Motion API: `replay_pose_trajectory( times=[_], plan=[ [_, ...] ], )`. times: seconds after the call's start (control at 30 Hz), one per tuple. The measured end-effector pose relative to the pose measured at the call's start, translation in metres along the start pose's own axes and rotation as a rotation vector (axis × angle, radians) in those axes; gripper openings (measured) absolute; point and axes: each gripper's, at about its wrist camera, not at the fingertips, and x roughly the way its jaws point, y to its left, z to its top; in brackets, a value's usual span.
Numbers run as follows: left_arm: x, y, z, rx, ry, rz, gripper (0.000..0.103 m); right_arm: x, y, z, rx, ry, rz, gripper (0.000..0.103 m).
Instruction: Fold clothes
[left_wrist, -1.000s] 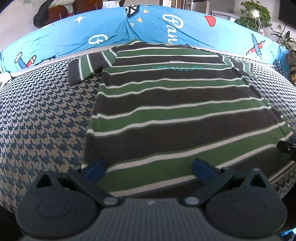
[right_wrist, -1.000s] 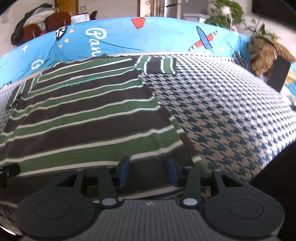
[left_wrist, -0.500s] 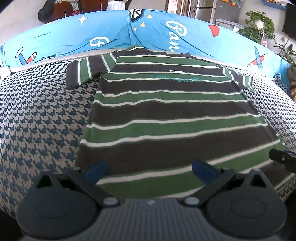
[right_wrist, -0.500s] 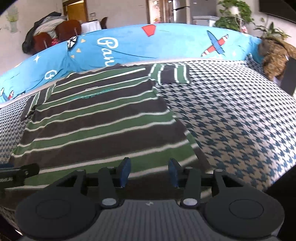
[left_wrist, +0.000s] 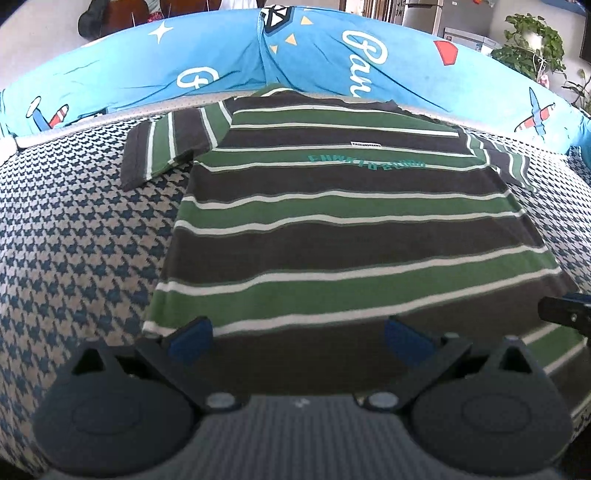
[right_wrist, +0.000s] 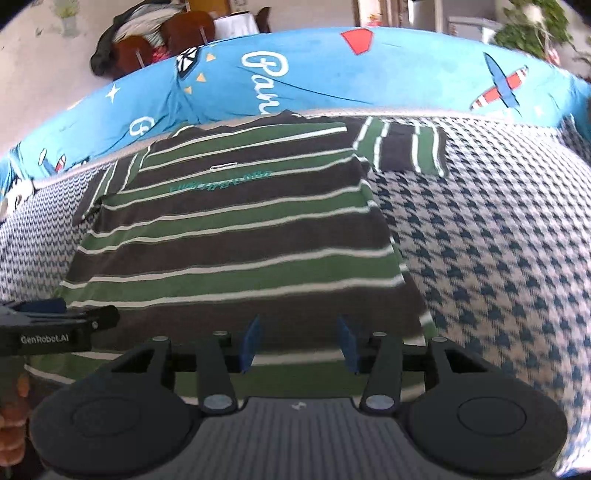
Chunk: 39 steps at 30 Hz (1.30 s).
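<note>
A green, dark-grey and white striped T-shirt (left_wrist: 354, 236) lies spread flat, front side up, on a bed covered in a blue-and-cream houndstooth blanket (left_wrist: 81, 236), its collar toward a bright blue bolster (left_wrist: 317, 55) printed with airplanes, stars and white script that runs along the far edge. Both short sleeves are laid out to the sides, and a line of teal lettering crosses the chest below a small white label. The left tool (left_wrist: 299, 334) hangs over the shirt's near left hem corner with its blue-padded fingers (left_wrist: 190, 338) released and spread wide, no fabric between them. The right tool (right_wrist: 299, 345) hangs over the hem toward the shirt's right side, its blue pads (right_wrist: 251, 343) also apart, more narrowly, and gripping nothing; the striped cloth lies flat beneath the gap. In the right wrist view the left tool's dark arm enters from the left edge, with part of a person's hand (right_wrist: 13, 424) below it. A leafy potted plant (left_wrist: 532, 44) stands beyond the bolster at the right.
</note>
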Motion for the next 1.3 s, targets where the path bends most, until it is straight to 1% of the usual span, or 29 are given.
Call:
replay_pose_trajectory(
  times=[0.1,0.2,0.33,0.53,0.7,0.9,1.3],
  plan=[
    [0.006,-0.003,0.004,0.012,-0.001,0.016,0.103,0.009,-0.002,0.004,0.002,0.01,-0.008,0.046],
    [0.011,-0.004,0.006,0.011,0.004,0.027,0.103,0.017,-0.006,0.004,0.031,0.025,-0.006,0.047],
    [0.014,-0.005,0.006,0.021,0.006,0.038,0.103,0.018,-0.002,0.001,0.0,0.015,-0.014,0.052],
    [0.015,-0.005,0.006,0.024,0.012,0.044,0.103,0.018,-0.002,-0.002,-0.011,0.003,-0.026,0.052],
    [0.015,-0.002,0.005,0.027,0.018,0.046,0.103,0.016,-0.008,-0.004,0.009,0.0,-0.05,0.051],
    [0.013,-0.004,0.003,0.029,0.019,0.058,0.103,0.015,-0.005,-0.006,-0.016,-0.003,-0.073,0.051],
    [0.01,-0.007,0.0,0.025,0.017,0.073,0.103,0.014,-0.002,-0.01,-0.032,-0.011,-0.092,0.054]
  ],
)
